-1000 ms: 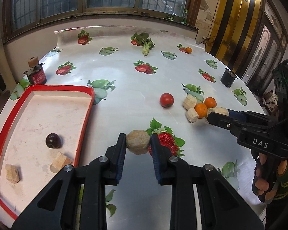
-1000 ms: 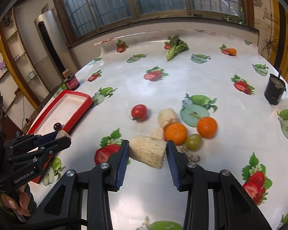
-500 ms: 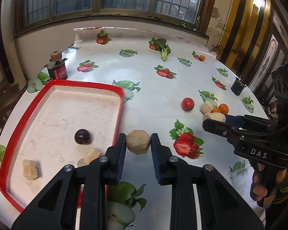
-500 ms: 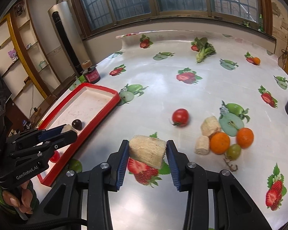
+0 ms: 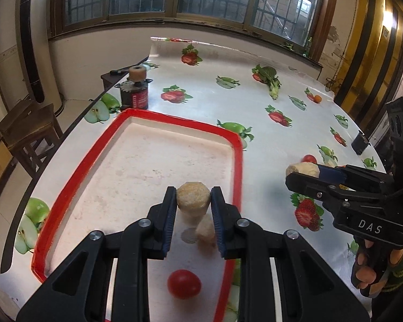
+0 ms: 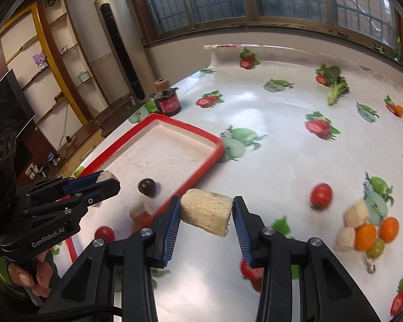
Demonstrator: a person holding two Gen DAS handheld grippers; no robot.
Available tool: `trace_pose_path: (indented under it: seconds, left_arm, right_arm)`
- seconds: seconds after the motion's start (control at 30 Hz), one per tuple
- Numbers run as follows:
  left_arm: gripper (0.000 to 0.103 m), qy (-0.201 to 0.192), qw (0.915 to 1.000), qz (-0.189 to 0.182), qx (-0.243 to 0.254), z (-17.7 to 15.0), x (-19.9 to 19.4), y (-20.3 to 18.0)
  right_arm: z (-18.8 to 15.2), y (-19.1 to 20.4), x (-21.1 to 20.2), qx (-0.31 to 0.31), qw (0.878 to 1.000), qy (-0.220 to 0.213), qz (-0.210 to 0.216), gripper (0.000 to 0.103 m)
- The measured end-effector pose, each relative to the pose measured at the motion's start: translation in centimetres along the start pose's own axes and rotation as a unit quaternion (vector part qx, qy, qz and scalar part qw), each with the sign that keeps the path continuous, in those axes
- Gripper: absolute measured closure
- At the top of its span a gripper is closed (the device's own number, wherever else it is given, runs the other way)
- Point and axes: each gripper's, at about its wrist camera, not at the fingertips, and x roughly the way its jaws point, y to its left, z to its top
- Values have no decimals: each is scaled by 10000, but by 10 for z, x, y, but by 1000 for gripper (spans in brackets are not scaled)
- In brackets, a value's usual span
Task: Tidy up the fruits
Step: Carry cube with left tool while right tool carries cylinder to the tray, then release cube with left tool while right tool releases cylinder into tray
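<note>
My left gripper (image 5: 193, 201) is shut on a round beige fruit chunk (image 5: 193, 198) and holds it above the red-rimmed tray (image 5: 88, 158). In the tray lie another beige chunk (image 5: 205, 232) and a red tomato (image 5: 184, 284). My right gripper (image 6: 206, 213) is shut on a larger pale cut chunk (image 6: 205, 212), held above the table beside the tray's near right rim (image 6: 201, 170). A dark plum (image 6: 147, 187), a beige chunk (image 6: 138, 212) and a tomato (image 6: 104, 233) lie in the tray. The right gripper also shows in the left wrist view (image 5: 299, 175).
On the fruit-print tablecloth to the right lie a tomato (image 6: 320, 194), two beige chunks (image 6: 356, 216), two oranges (image 6: 365, 237) and a green fruit (image 6: 375, 251). A dark jar (image 5: 134, 95) stands behind the tray. A black cup (image 5: 360, 142) stands far right. A wooden chair (image 5: 27, 131) is left of the table.
Both grippers have moved left toward the tray with their chunks. The left gripper now hangs over the tray's inside; the right gripper has come up to the tray's right rim.
</note>
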Motion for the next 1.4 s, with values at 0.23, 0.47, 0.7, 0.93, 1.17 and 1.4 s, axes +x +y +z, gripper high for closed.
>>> trace_pose_path:
  seconds: [0.23, 0.47, 0.7, 0.93, 1.17, 1.4]
  left_arm:
    - [80, 133, 9989, 320, -313, 9, 13, 41]
    - [80, 508, 9967, 429, -462, 10, 38, 62]
    - [80, 847, 9945, 428, -434, 5, 55, 63]
    - [79, 977, 9927, 531, -462, -3, 61, 63]
    - [69, 722, 9942, 650, -472, -1, 42, 62]
    - [69, 526, 9960, 569, -448, 0, 30, 46]
  right_arm:
    - [26, 34, 43, -225, 9995, 156, 184, 63]
    - [40, 44, 92, -253, 9985, 434, 207, 63]
    - [39, 48, 125, -338, 9967, 708, 196, 63]
    - [35, 49, 133, -379, 9954, 847, 227, 53]
    - [35, 51, 111, -483, 9963, 668, 241, 47]
    - [28, 38, 75, -323, 9981, 456, 254, 46]
